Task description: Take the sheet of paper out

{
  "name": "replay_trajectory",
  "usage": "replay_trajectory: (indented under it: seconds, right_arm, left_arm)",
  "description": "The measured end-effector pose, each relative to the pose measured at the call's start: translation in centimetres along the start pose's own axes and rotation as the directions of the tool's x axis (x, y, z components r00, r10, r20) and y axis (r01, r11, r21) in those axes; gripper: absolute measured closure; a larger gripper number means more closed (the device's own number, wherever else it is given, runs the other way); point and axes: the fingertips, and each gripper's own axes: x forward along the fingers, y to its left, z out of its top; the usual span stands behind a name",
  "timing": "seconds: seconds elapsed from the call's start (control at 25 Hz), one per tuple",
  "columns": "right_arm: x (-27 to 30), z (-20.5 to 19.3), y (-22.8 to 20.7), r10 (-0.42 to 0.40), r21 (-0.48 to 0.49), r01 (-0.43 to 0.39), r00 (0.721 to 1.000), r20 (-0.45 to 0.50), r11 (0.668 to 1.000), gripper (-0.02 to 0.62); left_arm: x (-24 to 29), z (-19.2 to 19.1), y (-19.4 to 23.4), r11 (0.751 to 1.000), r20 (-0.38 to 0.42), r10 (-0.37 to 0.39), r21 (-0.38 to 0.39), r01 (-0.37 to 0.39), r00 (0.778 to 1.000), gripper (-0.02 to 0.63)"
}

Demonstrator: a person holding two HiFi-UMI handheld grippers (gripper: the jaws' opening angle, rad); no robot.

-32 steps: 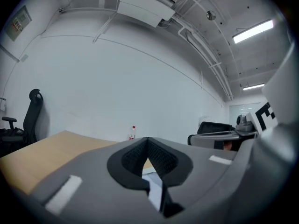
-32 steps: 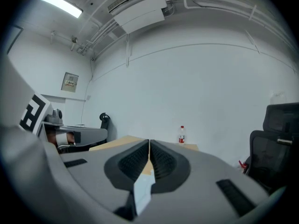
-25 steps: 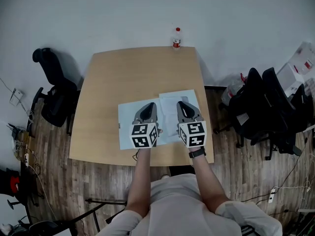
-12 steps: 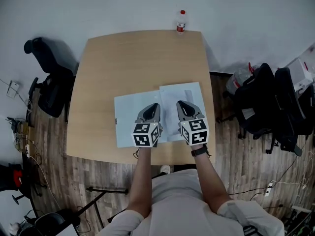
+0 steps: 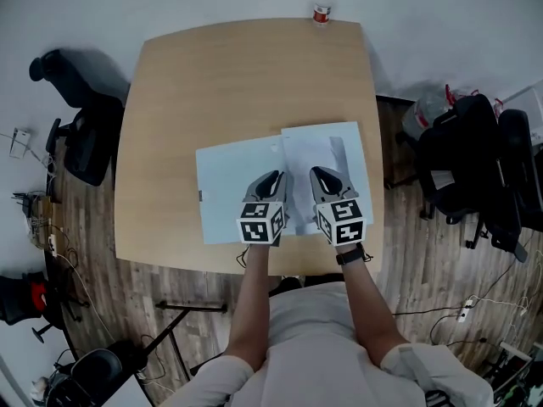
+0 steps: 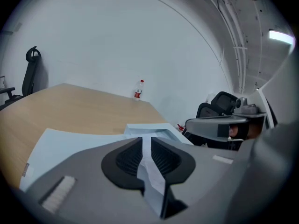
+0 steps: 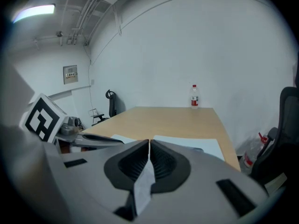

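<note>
A pale blue folder (image 5: 229, 189) lies flat near the front of the wooden table (image 5: 237, 83), and a white sheet of paper (image 5: 331, 151) overlaps its right side. My left gripper (image 5: 273, 181) hovers low over the seam between them. Its jaws are opening, with a narrow gap and nothing gripped (image 6: 145, 141); only the blue surface (image 6: 70, 143) shows through. My right gripper (image 5: 323, 178) is over the white sheet, and its pads meet at the tips (image 7: 149, 146). The white sheet (image 7: 196, 143) stretches ahead of it.
A plastic bottle (image 5: 321, 2) with a red label stands at the table's far edge. A black office chair (image 5: 76, 125) is on the left, and more black chairs (image 5: 475, 168) are on the right. The person stands at the front edge.
Both grippers have sunk toward the two sheets and sit a little nearer the table's front edge. The view has shifted so that the table fills more of the picture.
</note>
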Motion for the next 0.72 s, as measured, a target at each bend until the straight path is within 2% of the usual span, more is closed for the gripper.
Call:
replay_trajectory:
  seconds: [0.2,0.44,0.6,0.72]
  right_arm:
    - [0.9,-1.3,-0.7,0.009,0.024,-0.009,0.999,-0.031,1.0,0.581]
    - [1.8,-3.0,-1.7,0.015,0.057,-0.012,0.998,-0.06,0.998,0.581]
    - [2.0,-3.3,-2.7,-0.006,0.08,0.011,0.998,-0.065,0.997,0.581]
    - [2.2,-3.5,-3.1,-0.013,0.091,0.019,0.997,-0.07,0.996,0.58]
  left_arm:
    - [1.5,-1.9,0.6,0.999,-0.058,-0.025,-0.042,0.023,0.998,0.521]
    - [3.2,-4.8,0.6,0.999,-0.164,-0.024,-0.043,0.018,0.986,0.492]
    - [3.9,-5.7,0.2,0.997,-0.184,-0.065,-0.062,0.055,0.981,0.477]
    - [4.3,-6.1,0.1,0.993,-0.189,-0.098,-0.087,0.082,0.977,0.434]
